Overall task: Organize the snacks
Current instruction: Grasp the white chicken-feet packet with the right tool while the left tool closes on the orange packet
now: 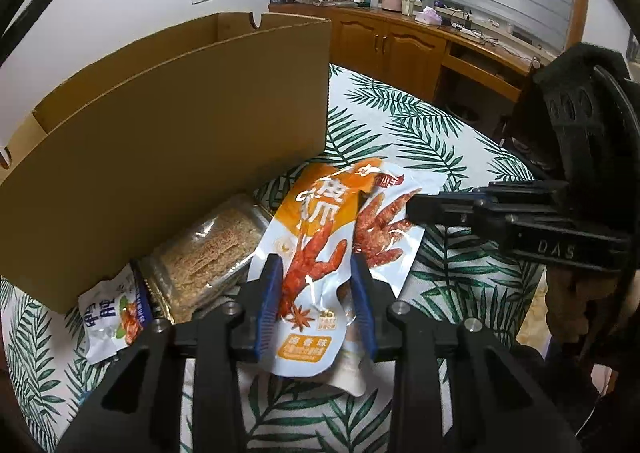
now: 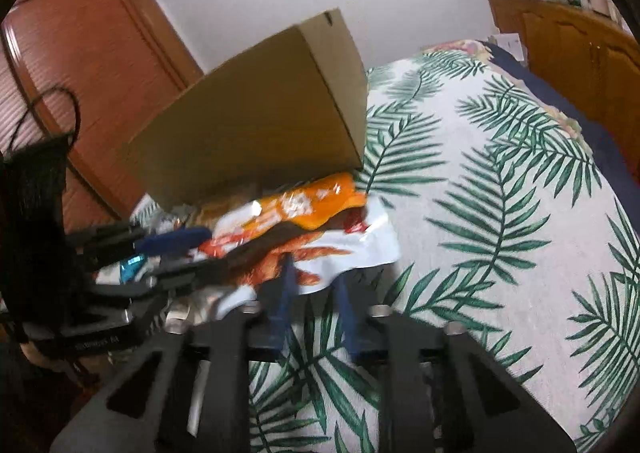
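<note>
A white and orange chicken-feet snack packet (image 1: pixel 320 249) lies on the leaf-print tablecloth, in front of an open cardboard box (image 1: pixel 168 141). My left gripper (image 1: pixel 316 265) is open, its blue fingers (image 1: pixel 269 289) on either side of the packet's lower half. My right gripper (image 2: pixel 314 273) is open with its tips at the packet's near edge (image 2: pixel 320 253); it shows in the left wrist view (image 1: pixel 424 207) at the packet's right edge. A jar of brown shreds (image 1: pixel 208 253) and a small white packet (image 1: pixel 114 317) lie beside the box.
The cardboard box (image 2: pixel 260 121) stands at the back left of the table. The leaf-print cloth (image 2: pixel 500 213) stretches to the right. Wooden cabinets (image 1: pixel 400 49) with clutter on top stand behind; a wooden wardrobe (image 2: pixel 80 65) is on the left.
</note>
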A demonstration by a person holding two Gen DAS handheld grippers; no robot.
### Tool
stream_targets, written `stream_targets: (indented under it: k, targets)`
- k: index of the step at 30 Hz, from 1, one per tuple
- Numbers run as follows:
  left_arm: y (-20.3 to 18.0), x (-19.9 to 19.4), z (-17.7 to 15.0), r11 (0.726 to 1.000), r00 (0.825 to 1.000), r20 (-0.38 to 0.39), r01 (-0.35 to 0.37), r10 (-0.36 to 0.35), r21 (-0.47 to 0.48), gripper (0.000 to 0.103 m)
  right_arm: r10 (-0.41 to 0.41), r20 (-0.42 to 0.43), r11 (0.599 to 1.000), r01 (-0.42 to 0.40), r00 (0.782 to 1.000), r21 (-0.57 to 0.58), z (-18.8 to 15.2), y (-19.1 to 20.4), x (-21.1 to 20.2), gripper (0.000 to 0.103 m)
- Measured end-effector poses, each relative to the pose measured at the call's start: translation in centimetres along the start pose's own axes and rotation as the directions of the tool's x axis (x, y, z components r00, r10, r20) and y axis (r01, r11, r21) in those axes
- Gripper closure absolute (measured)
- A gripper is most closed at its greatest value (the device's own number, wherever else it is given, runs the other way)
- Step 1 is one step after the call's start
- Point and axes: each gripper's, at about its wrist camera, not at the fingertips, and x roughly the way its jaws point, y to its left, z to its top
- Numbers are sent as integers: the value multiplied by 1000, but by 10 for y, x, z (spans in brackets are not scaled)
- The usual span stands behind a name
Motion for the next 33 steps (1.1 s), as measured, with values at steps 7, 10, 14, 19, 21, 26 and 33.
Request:
stream_targets:
  k: [7, 10, 14, 19, 21, 26, 33]
  targets:
    - [-9, -12, 0, 999, 1000, 25, -7, 6, 39, 100, -28, 58, 999, 31, 998, -41, 4, 9, -19, 99]
    - [-14, -12, 0, 999, 999, 29, -15, 14, 48, 101, -40, 69, 997, 45, 997, -66, 8, 13, -24, 100]
    - [-9, -21, 3, 1000, 998, 69, -13, 12, 13, 102, -50, 77, 993, 58, 996, -104, 9, 20, -30, 100]
    - [0, -35, 4, 1000, 993, 114, -9, 12, -22, 102, -61, 89, 988, 73, 994, -133, 17, 23, -34, 101]
    - [2, -38, 4, 1000, 993, 120, -13, 16, -24, 102, -64, 94, 987, 77, 994, -142, 20, 24, -37, 101]
    - [11, -34, 4, 999, 994, 106, 13, -8, -45, 102, -77, 87, 981, 91, 993, -172, 27, 28, -39, 102]
    - [9, -38, 5, 999, 993, 120, 17, -11, -50, 103, -75, 100, 976, 94, 992, -195, 27, 35, -42, 102]
